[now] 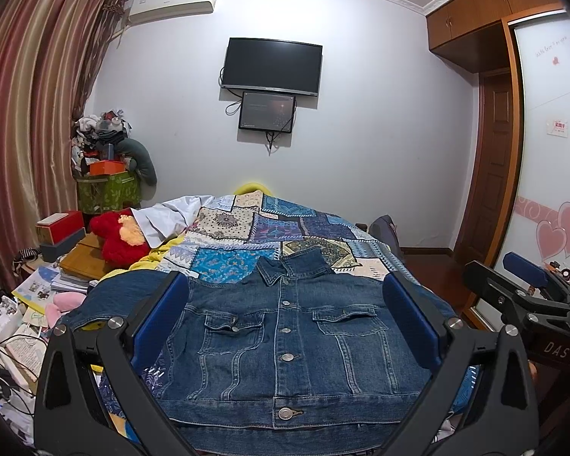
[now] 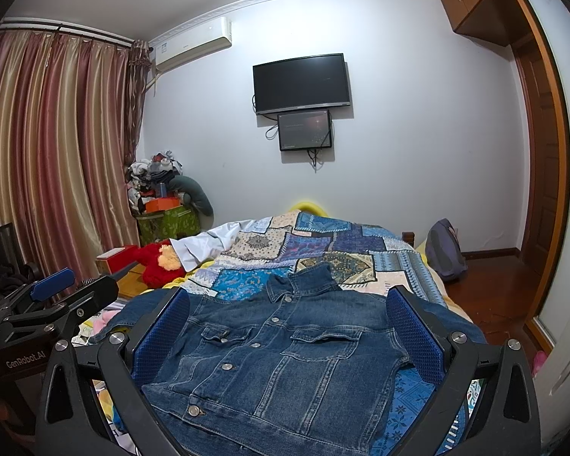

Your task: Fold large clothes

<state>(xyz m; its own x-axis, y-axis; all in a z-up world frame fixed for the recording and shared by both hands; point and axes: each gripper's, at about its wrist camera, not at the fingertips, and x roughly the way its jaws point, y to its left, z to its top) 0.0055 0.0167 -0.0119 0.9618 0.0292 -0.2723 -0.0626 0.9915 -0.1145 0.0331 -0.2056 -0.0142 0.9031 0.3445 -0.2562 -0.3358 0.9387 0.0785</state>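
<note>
Lying flat: the denim jacket (image 1: 285, 342) is spread front-up and buttoned on the patchwork quilt (image 1: 254, 228), collar toward the far wall, hem at the near edge of the bed.
Left gripper (image 1: 285, 323): held above the hem, blue-padded fingers (image 1: 159, 319) spread wide with nothing between them; they frame both chest pockets.
Right gripper (image 2: 288, 330): also spread wide and empty, hovering over the jacket's right half; in the left wrist view it shows at the right border, off the bed's side.
Jacket edges: the hem runs across the near bed edge. One sleeve drapes off the left side of the mattress, the other lies along the right side. The collar (image 2: 304, 277) stands slightly raised.
Left side of bed: crowded. A red plush toy (image 1: 117, 239) sits against the quilt, with a wooden stand, boxes, books and cables just beside the mattress.
Right side of bed: bare wooden floor (image 2: 494, 285) lies between the bed and the sliding wardrobe door (image 1: 551, 152), with a grey backpack (image 2: 444, 250) near the bed's far corner.
Far end: open quilt beyond the collar, then a white garment (image 1: 171, 216) bunched at the far left.
</note>
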